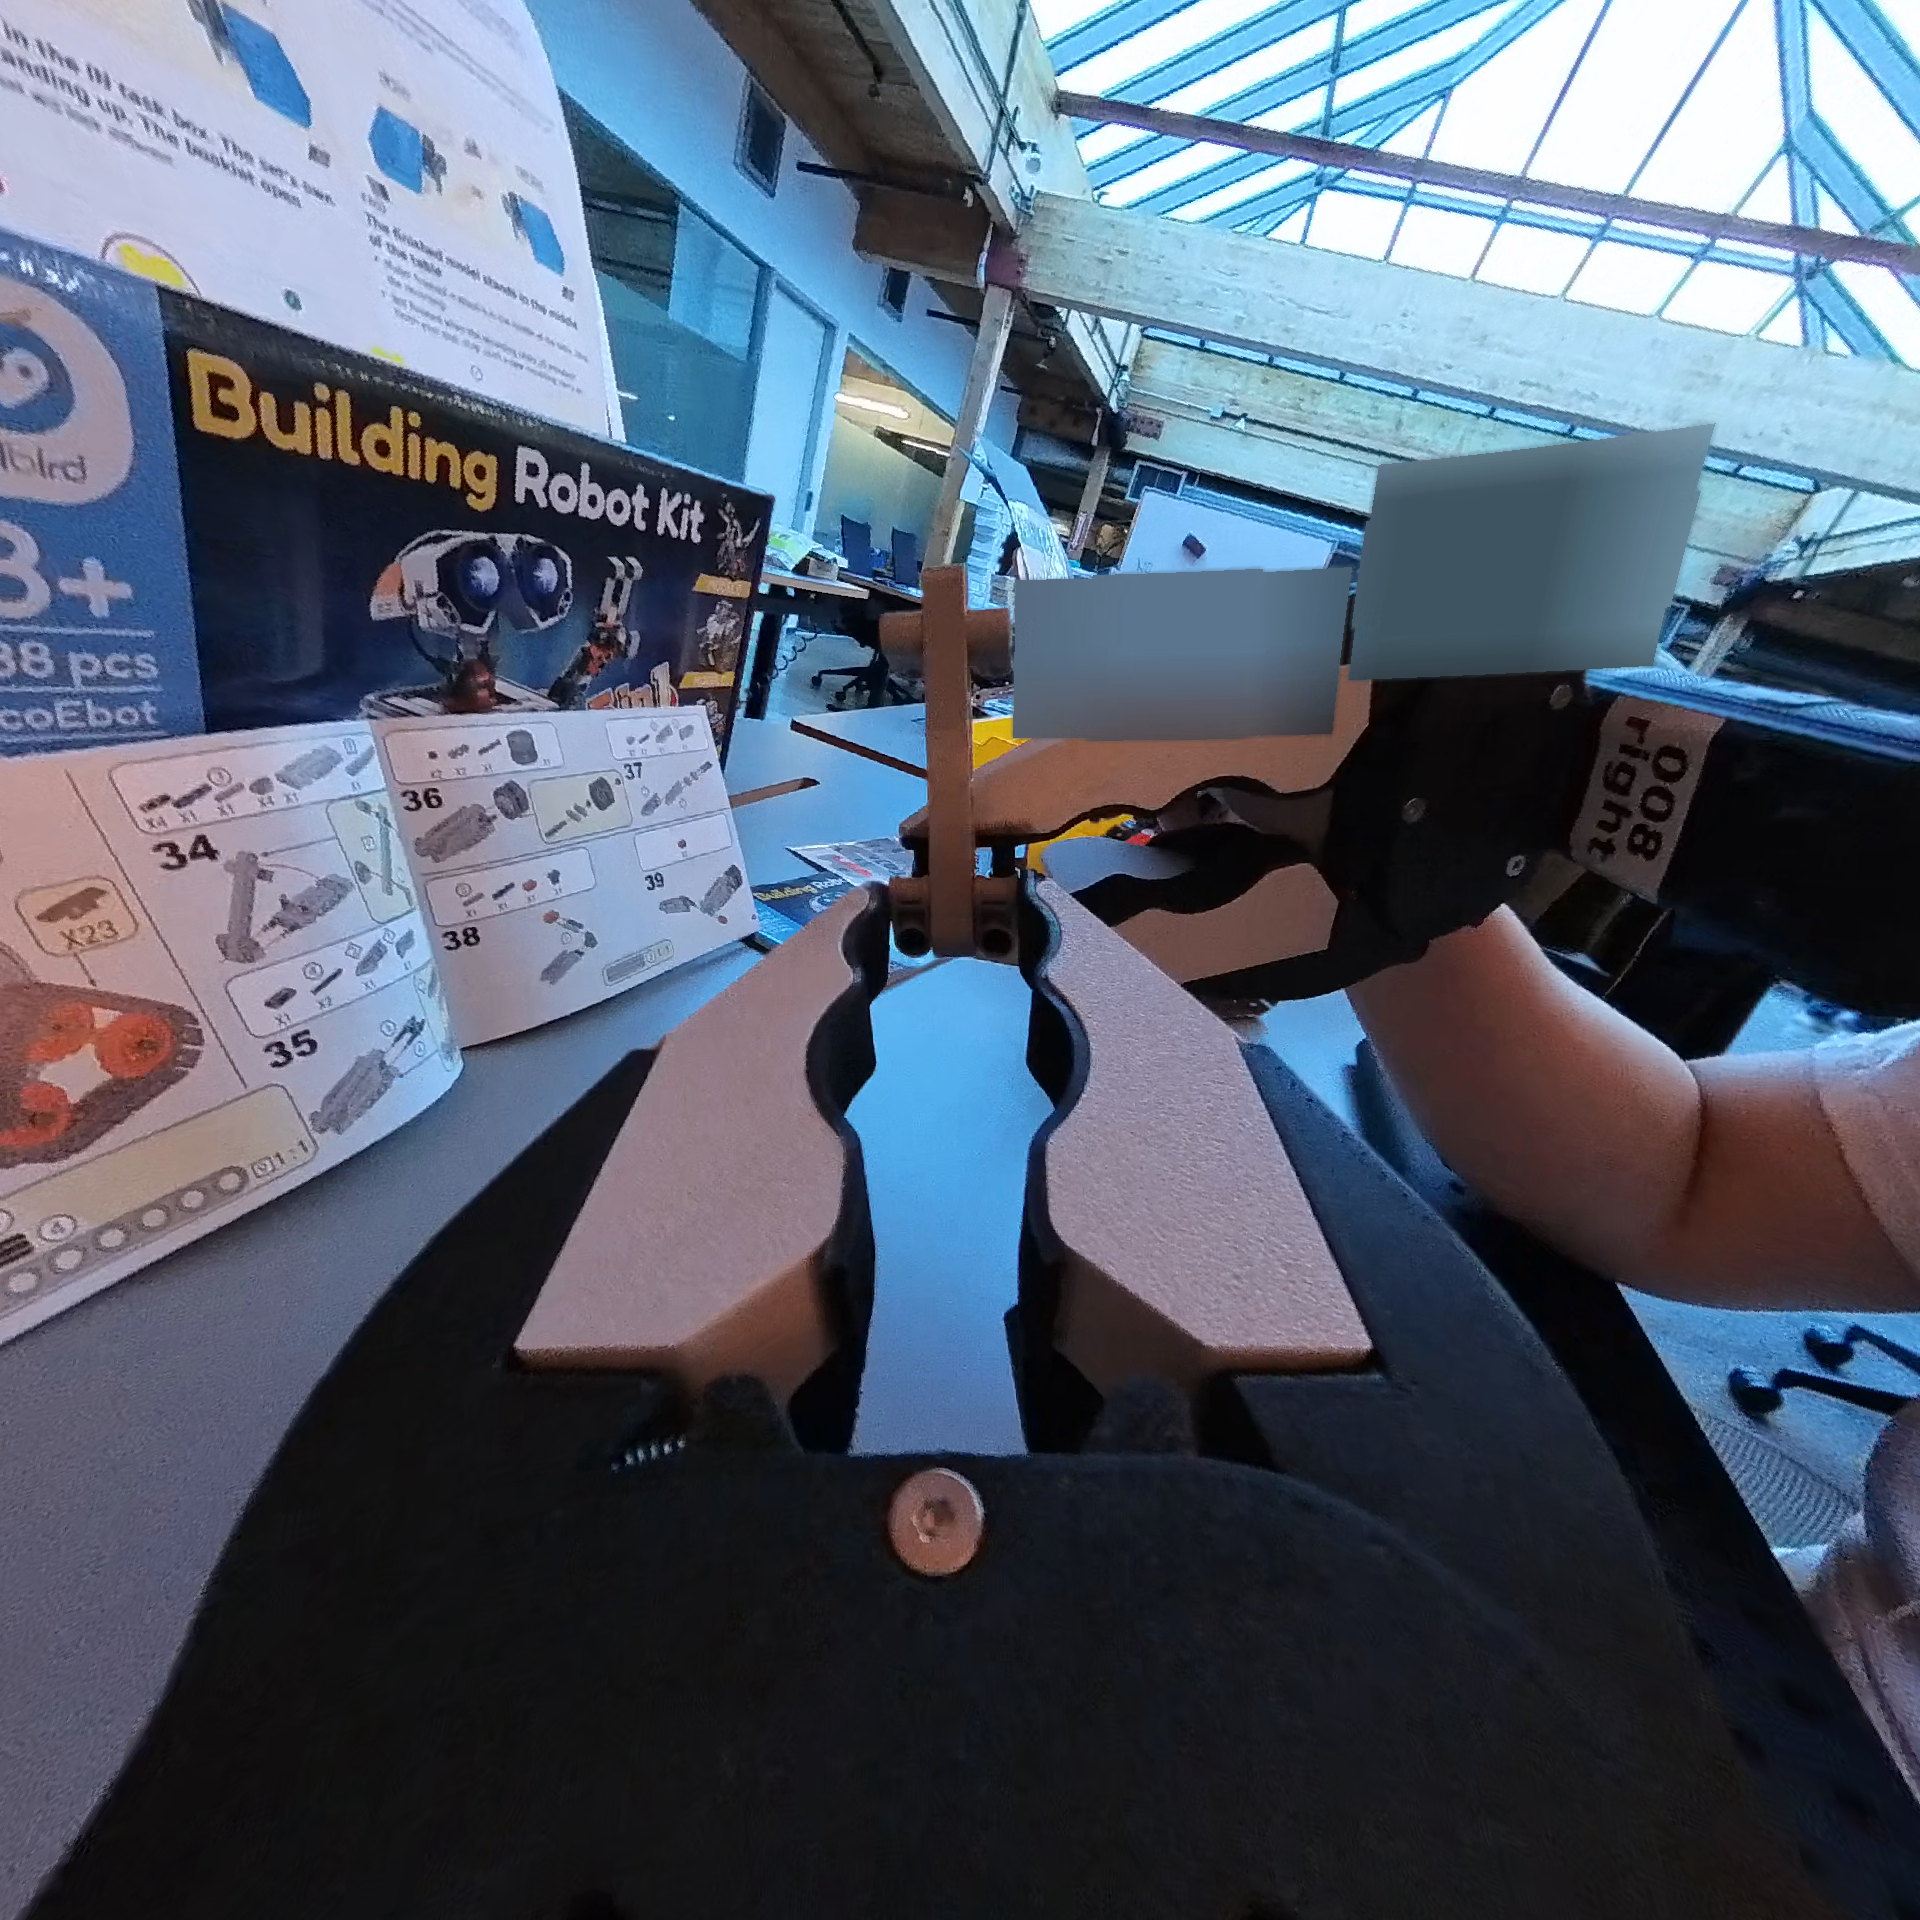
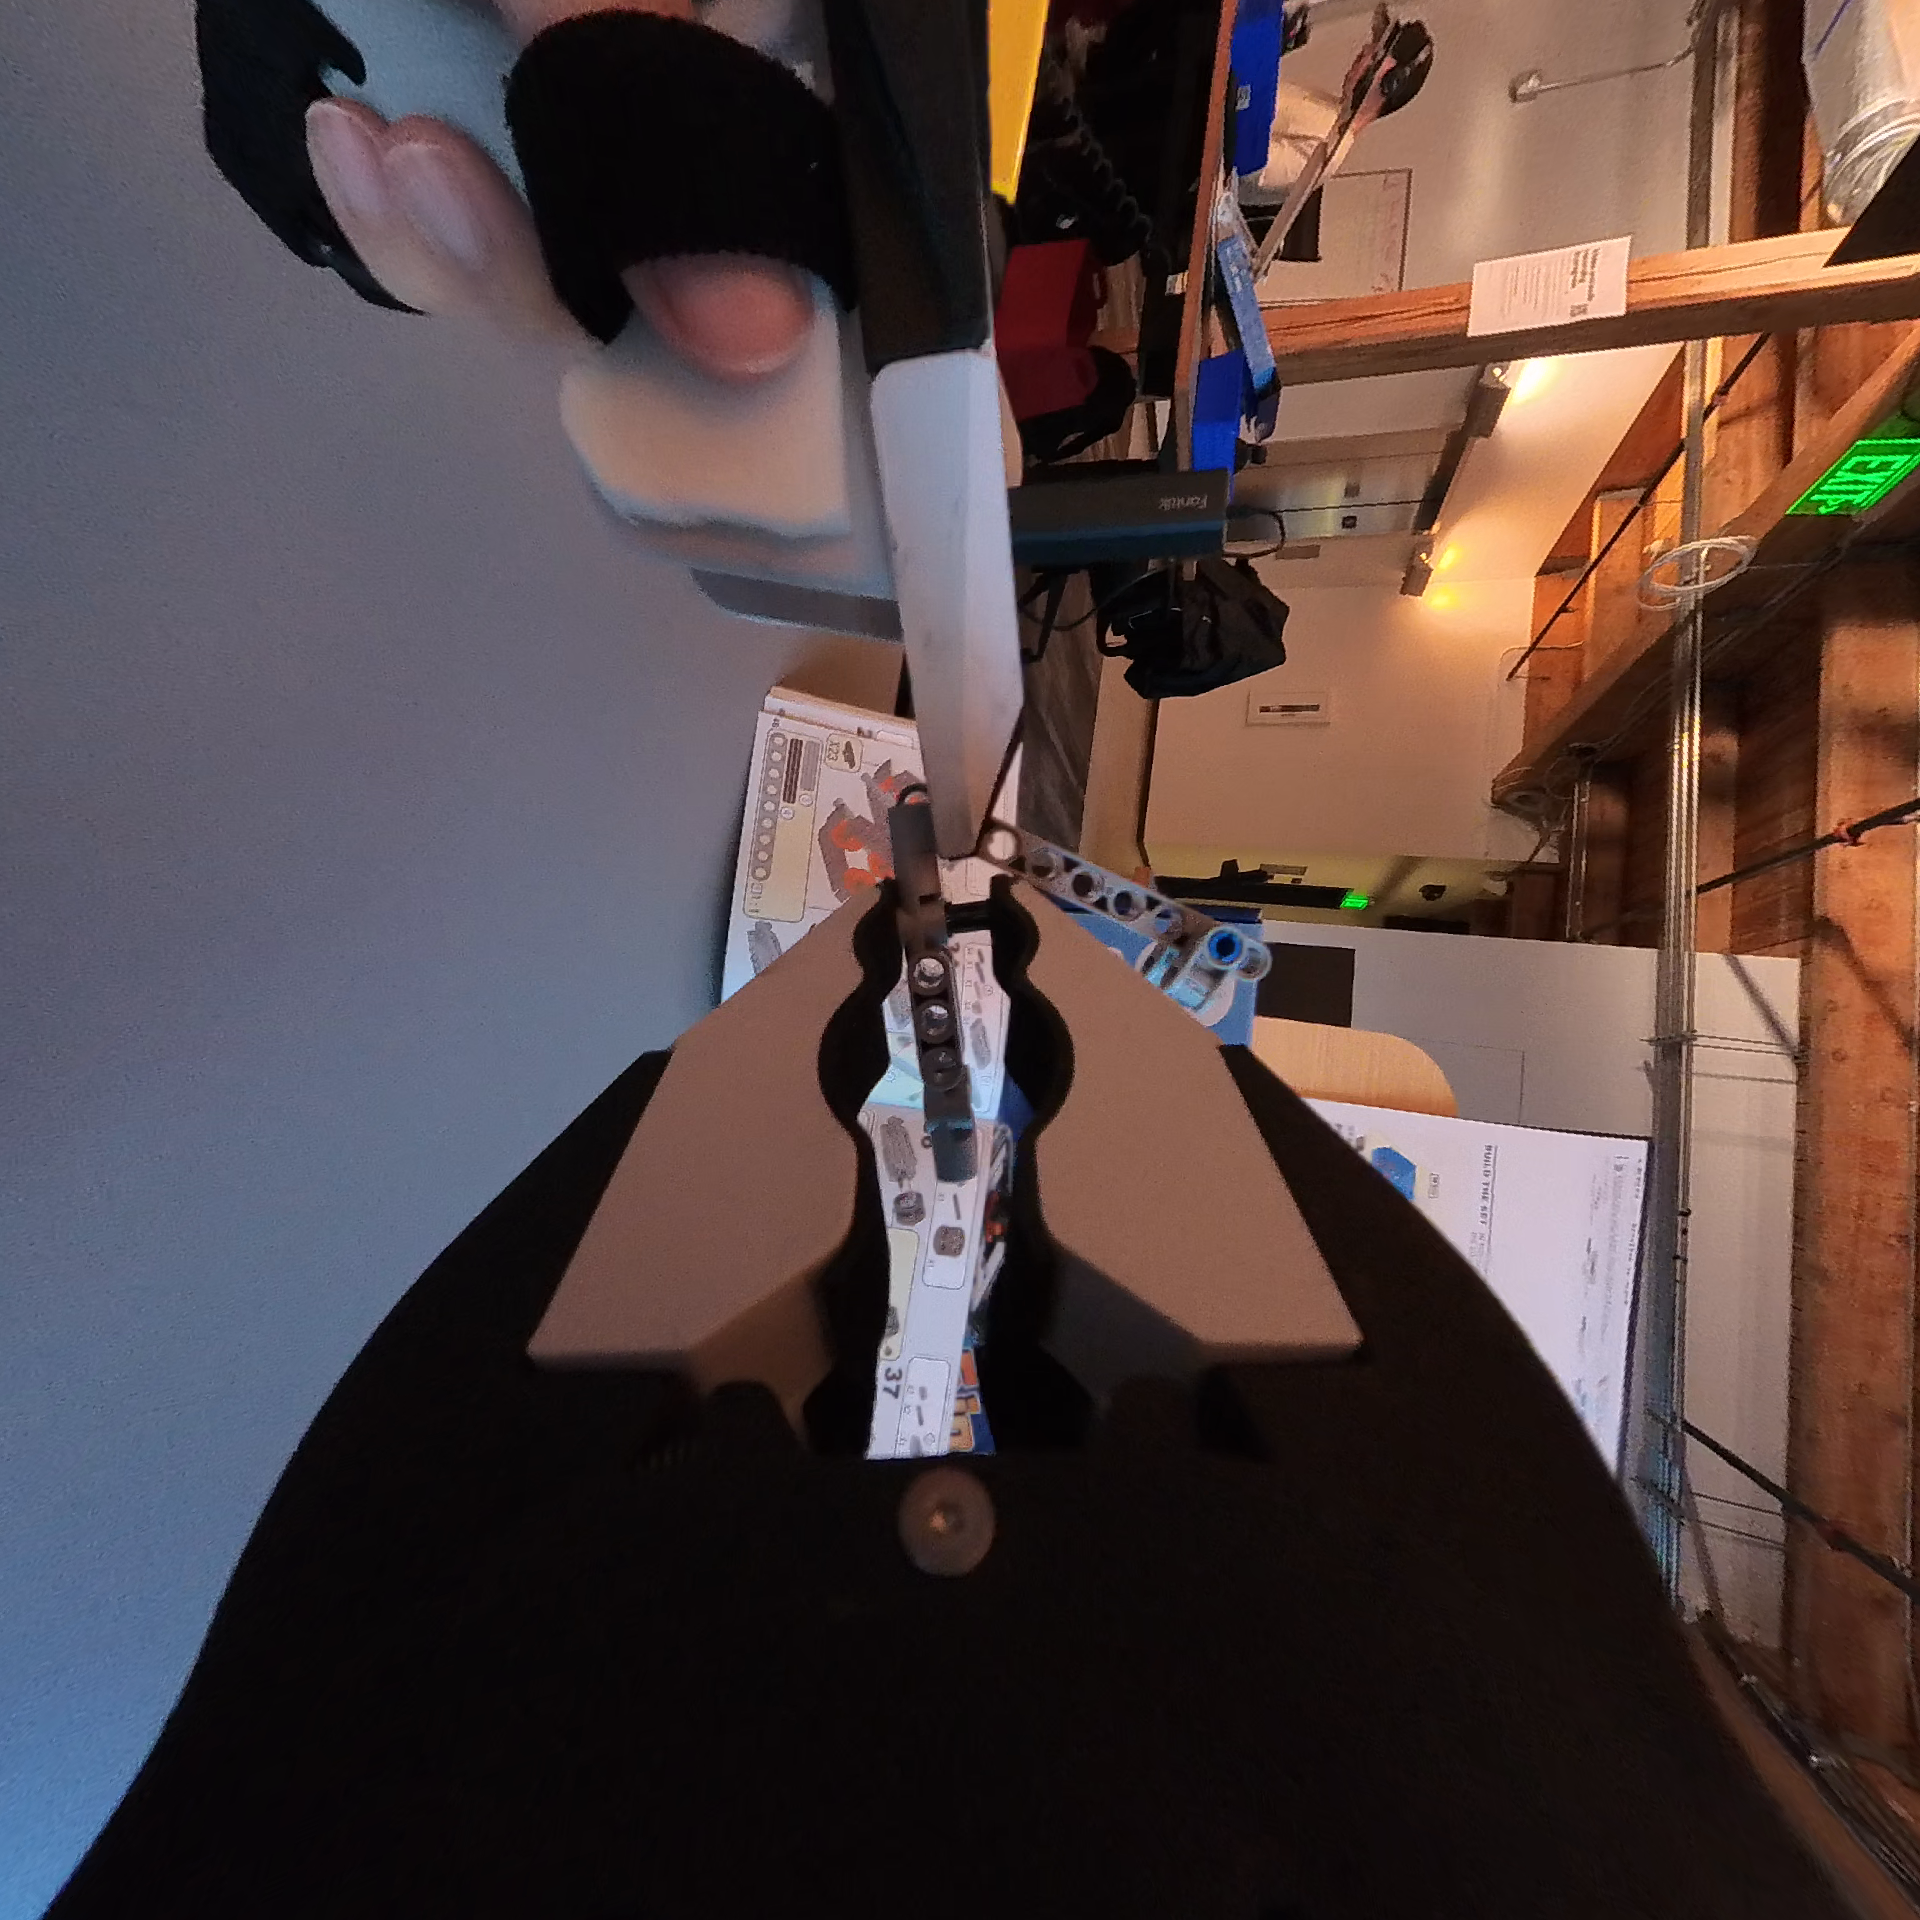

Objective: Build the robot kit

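The left tool [image 1: 953, 920] is clenched on a small toy-brick assembly [image 1: 948, 769], holding its beam upright above the grey desk [image 1: 260, 1340]. The right tool [image 2: 940, 904] grips a dark holed beam [image 2: 935, 997] at its tips, apparently meeting the same assembly. An instruction booklet [image 1: 343, 935] lies open beside the kit box [image 1: 457, 561], within easy sight.

A glazed roof [image 1: 1455, 156] on pale timber beams [image 1: 1351, 301] lights desks and office chairs [image 1: 862, 675]; wooden shelving [image 2: 1558, 301] appears warmly lamplit.
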Demonstrator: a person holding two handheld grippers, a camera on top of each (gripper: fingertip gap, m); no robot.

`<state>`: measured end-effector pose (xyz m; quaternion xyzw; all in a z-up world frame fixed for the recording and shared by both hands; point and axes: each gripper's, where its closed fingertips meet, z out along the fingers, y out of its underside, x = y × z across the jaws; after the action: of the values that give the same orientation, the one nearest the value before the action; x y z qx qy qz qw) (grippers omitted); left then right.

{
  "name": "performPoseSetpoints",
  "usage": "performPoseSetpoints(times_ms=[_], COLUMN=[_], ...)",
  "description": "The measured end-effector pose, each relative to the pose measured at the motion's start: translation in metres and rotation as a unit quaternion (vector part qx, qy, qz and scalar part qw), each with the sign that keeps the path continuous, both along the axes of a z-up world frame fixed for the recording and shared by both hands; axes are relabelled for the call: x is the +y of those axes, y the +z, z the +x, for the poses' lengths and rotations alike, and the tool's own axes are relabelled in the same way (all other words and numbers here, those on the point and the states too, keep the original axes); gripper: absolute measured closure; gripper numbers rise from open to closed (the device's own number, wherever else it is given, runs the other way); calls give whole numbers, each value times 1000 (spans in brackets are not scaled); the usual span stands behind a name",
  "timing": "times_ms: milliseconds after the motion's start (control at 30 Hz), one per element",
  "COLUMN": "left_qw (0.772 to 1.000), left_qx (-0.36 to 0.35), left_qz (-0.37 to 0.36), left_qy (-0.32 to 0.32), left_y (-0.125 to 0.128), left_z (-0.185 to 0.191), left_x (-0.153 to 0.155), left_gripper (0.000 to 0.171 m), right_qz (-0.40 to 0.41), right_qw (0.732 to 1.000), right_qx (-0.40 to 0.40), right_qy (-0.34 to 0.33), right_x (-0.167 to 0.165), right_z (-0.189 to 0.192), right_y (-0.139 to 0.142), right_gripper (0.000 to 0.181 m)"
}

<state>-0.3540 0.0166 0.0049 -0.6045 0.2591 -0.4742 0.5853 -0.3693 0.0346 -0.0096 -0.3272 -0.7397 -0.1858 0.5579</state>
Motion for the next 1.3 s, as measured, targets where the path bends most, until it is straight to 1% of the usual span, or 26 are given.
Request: performPoseSetpoints(times_ms=[167,300,433,467,500,533,600,667,767,867,1000,1033,1067,1233,1300], left_qw=[1000,999,999,998,998,997,997,997,997,997,997,997,997,997,996], left_qx=[8,5,-34,-45,-57,-62,-61,-70,-72,-68,-80,-81,-82,-80,-82], left_qz=[28,31,29,30,26,22,18,15,19,33,22,17,11,-10,-20], left_qy=[1,5,-6,-16,-25,-32,-39,-37,-28,-15,-3,-5,-8,-8,-7], left_y=[8,12,21,25,28,30,30,32,36,41,42,41,40,32,28], left_z=[-3,-3,-6,-7,-8,-8,-9,-9,-9,-9,-14,-13,-13,-12,-11], left_x=[-5,-8,-11,-14,-16,-18,-21,-21,-23,-26,-23,-22,-21,-15,-12], left_gripper=[150,150,150,145,130,125,132,134,138,142,145,150,150,151,151], right_qz=[14,22,11,-1,-15,-31,-74,-111,-135,-147,-138,-137,-134,-155,-152], right_qw=[1000,1000,999,998,997,995,989,980,971,966,971,971,973,971,973], right_qx=[14,17,45,57,71,87,121,150,181,197,182,179,177,174,167], right_qy=[9,9,23,25,26,31,46,65,84,85,73,73,68,48,43], right_x=[-5,-7,-12,-13,-13,-14,-18,-23,-26,-25,-24,-25,-23,-17,-15], right_z=[-3,-3,-6,-6,-5,-5,-5,-5,-6,-6,-8,-9,-10,-7,-7], right_y=[9,14,22,24,27,30,36,40,47,49,43,41,41,34,30], right_gripper=[165,165,165,165,165,165,165,165,165,165,165,166,165,166,166])
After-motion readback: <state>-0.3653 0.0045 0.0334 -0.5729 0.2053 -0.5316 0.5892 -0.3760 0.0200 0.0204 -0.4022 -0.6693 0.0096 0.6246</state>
